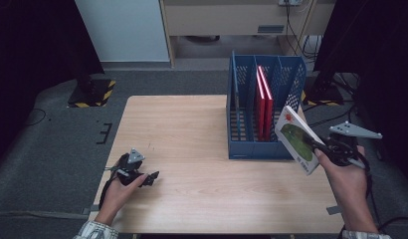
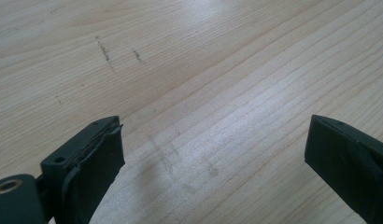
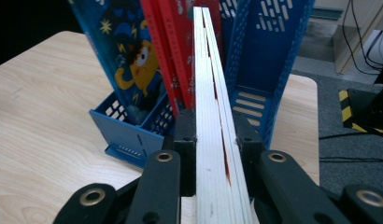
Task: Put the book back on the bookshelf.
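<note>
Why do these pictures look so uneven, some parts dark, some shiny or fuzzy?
High view: the table is lit, its surroundings nearly black. Left gripper view: pale glare across the wood, the near black tool soft. Right gripper view: the held book blurs close up; the blue rack is sharper.

White picture book [image 1: 296, 140], tilted, held just beside the blue file rack [image 1: 247, 149].

Hand-held gripper [image 2: 213, 154] jaws apart over bare table [image 2: 203, 56].

Blk claws [image 1: 151, 178], grey tri plates, plaid cuffs [image 1: 96, 230]
</note>
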The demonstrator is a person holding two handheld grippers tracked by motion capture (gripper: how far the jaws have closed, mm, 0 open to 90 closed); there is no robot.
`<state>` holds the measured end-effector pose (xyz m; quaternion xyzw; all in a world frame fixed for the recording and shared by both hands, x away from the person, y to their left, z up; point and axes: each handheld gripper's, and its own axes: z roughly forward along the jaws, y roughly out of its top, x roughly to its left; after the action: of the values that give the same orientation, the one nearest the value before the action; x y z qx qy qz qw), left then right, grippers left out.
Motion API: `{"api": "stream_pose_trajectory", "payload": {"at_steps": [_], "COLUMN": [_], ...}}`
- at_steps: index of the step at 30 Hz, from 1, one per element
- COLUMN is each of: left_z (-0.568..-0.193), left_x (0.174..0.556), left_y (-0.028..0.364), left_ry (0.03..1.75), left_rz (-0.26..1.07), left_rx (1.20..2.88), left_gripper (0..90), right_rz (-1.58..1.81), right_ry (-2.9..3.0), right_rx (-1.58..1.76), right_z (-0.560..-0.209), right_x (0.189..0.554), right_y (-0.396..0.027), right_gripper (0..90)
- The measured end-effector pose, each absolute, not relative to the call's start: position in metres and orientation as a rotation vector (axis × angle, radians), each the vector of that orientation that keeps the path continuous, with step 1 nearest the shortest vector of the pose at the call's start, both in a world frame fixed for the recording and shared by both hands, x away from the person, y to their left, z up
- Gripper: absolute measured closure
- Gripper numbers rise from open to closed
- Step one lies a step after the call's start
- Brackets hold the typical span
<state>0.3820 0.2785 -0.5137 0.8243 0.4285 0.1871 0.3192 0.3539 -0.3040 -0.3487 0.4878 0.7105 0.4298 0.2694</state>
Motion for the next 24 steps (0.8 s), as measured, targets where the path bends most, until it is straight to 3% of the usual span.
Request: {"api": "stream_pose_trajectory", "payload": {"at_steps": [24], "left_z": [-0.513], "left_x": [0.382], "left_y": [0.279], "left_ry": [1.123], "left_rz": [0.493], "left_rx": [2.167], "left_gripper": [3.8], "right_rz": [1.086], "right_ry": [1.876], "right_rx": [1.393], "right_z": [-0.351], "right_x": [0.397], "right_y": [-0.306], "right_gripper": [76.5]}}
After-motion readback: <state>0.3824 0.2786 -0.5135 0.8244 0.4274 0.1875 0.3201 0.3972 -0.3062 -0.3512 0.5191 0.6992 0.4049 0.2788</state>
